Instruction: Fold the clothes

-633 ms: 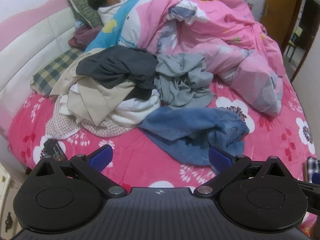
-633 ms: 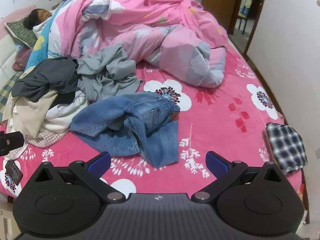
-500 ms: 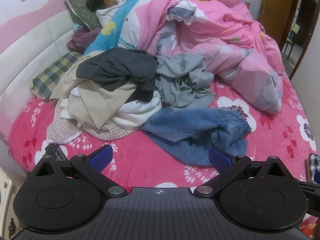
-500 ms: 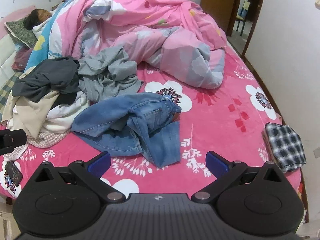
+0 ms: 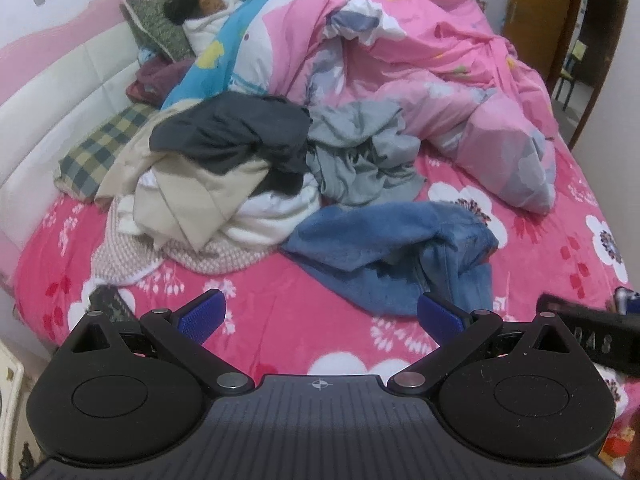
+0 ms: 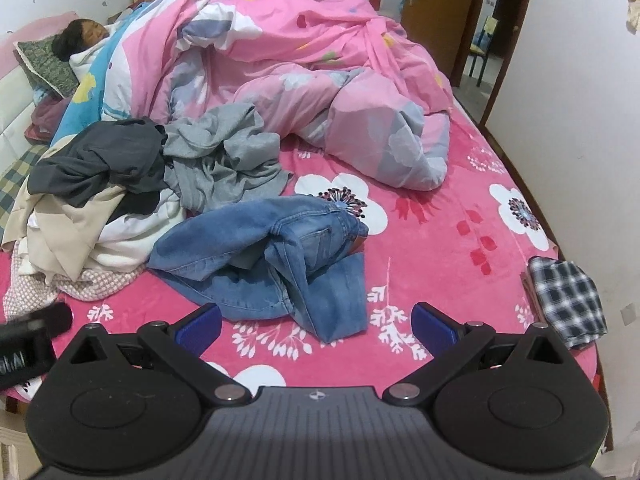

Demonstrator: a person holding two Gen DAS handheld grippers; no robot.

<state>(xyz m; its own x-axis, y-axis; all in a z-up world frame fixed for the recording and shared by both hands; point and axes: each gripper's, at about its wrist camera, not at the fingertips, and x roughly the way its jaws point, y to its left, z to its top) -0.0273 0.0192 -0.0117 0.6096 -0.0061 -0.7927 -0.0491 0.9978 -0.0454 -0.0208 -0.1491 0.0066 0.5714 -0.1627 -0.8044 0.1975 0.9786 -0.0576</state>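
Observation:
Crumpled blue jeans lie on the pink flowered bedsheet, nearest to me. Behind them a grey garment is bunched up. To the left sits a heap with a dark grey garment on top of beige and white clothes. My left gripper hangs open above the sheet, short of the jeans. My right gripper is open too, its blue pads either side of a jeans leg's end, not touching it.
A person lies at the head of the bed under a big pink quilt. A folded black-and-white checked cloth rests at the bed's right edge. A white wall runs along the right; a padded headboard is on the left.
Both grippers have shifted a little closer to the bed and the clothes. Each gripper's body now shows at the edge of the other's view. The jaws stay wide apart.

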